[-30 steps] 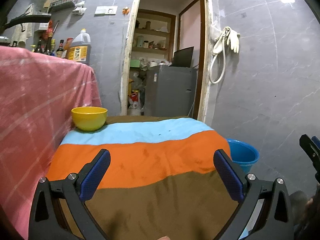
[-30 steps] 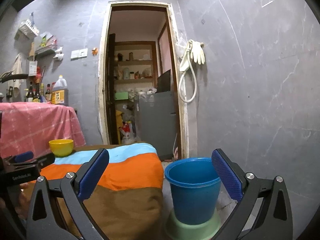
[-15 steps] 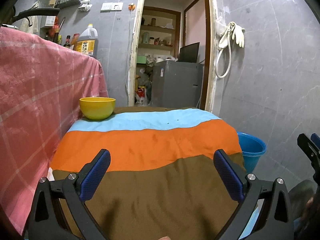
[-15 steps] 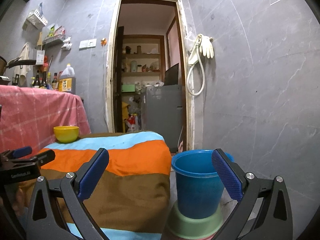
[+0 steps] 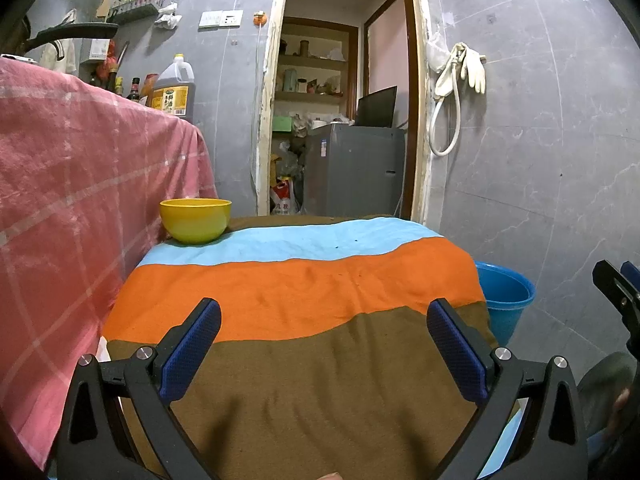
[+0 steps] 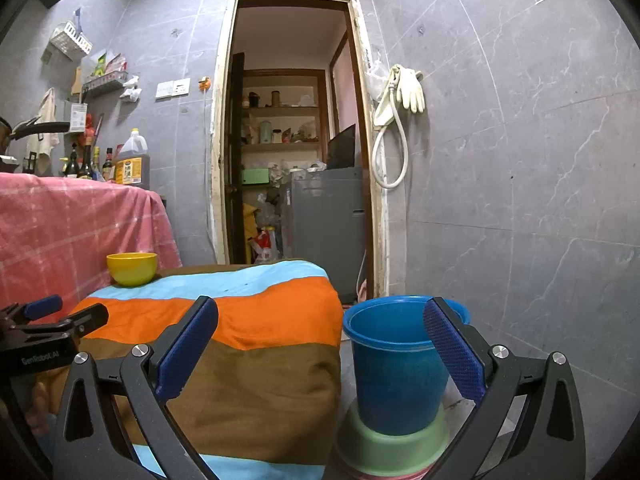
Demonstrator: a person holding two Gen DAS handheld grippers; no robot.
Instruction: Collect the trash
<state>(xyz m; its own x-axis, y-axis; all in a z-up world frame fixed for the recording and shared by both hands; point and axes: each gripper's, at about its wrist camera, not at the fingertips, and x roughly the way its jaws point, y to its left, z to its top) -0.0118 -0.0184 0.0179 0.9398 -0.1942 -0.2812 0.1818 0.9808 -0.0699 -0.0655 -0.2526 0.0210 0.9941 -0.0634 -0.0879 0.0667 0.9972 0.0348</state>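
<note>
Grey tiled walls are closing in this small kitchen on the right and at the back, with a doorway (image 6: 296,140) opening into a storeroom straight ahead. Over the last second both cameras have been drawing back and sinking a little: more of the brown stripe of the striped cloth (image 5: 304,304) is showing now, and the table's front edge is coming into the right wrist view. To me that reads as the person settling at the near edge to look things over, not reaching.

Left gripper (image 5: 324,340) is hanging over the brown stripe near the front edge, jaws spread wide, nothing between them. Right gripper (image 6: 320,344) is just as wide and empty, straddling the table's right front corner and the blue bucket (image 6: 396,364), which is standing on the floor on a green upturned basin (image 6: 392,444), just beside the table's right edge.

I am not finding any trash on the cloth; only a yellow bowl (image 5: 195,220) is sitting at the far left corner, against the pink draped counter (image 5: 72,200). A few dark specks on the blue stripe are too small to name.

Room is lying open across the whole table top and above the bucket's mouth; the pink drape is crowding the left edge, and the wall is standing close behind the bucket.
</note>
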